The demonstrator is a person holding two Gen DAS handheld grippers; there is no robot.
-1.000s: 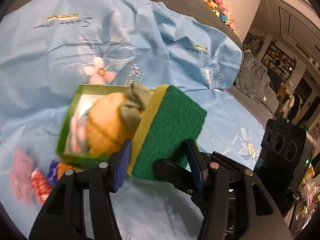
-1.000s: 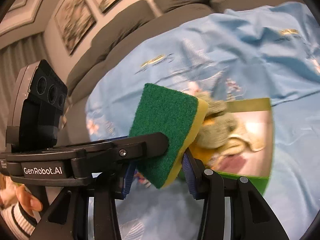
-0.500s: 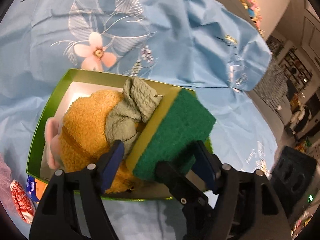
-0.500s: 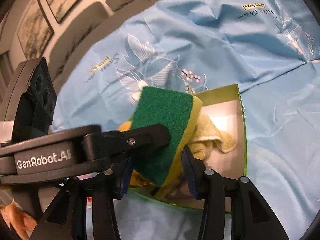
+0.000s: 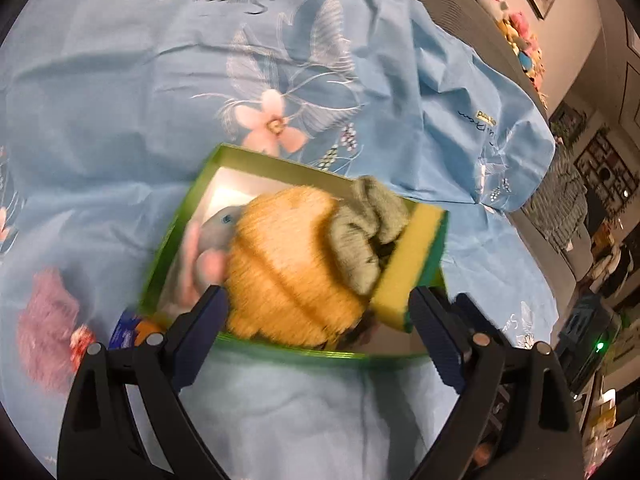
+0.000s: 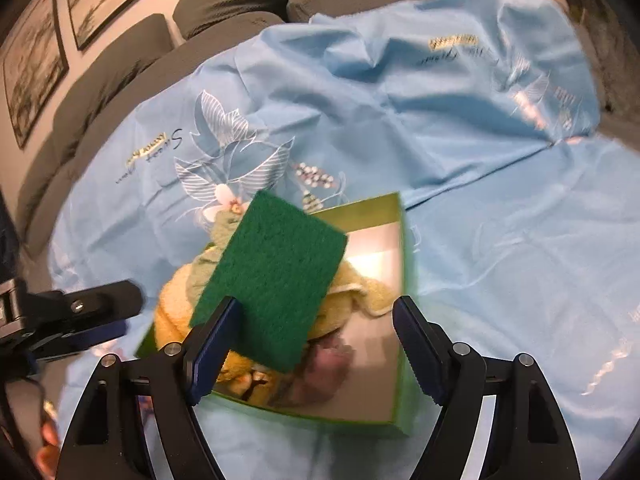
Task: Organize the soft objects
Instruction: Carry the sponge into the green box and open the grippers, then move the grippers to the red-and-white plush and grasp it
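Both claws are opening, left claw (image 5: 316, 316) and right claw (image 6: 316, 340); the sponge (image 6: 272, 284) rests free in the green box (image 6: 402, 240) at frame centre.

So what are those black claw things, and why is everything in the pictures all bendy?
The claws are two grabbers, and a person holds one in each hand. Each has a tiny wide-eyed camera looking along its two fingers, which bends the picture. One picture comes from the left gripper, the other from the right gripper. Below them a blue flowered cloth covers a sofa. On it sits a green box with an orange fluffy toy and a grey-green cloth inside. A green and yellow sponge lies on top of that pile. Both claws are opening and nothing is squeezed, so the sponge looks let go.
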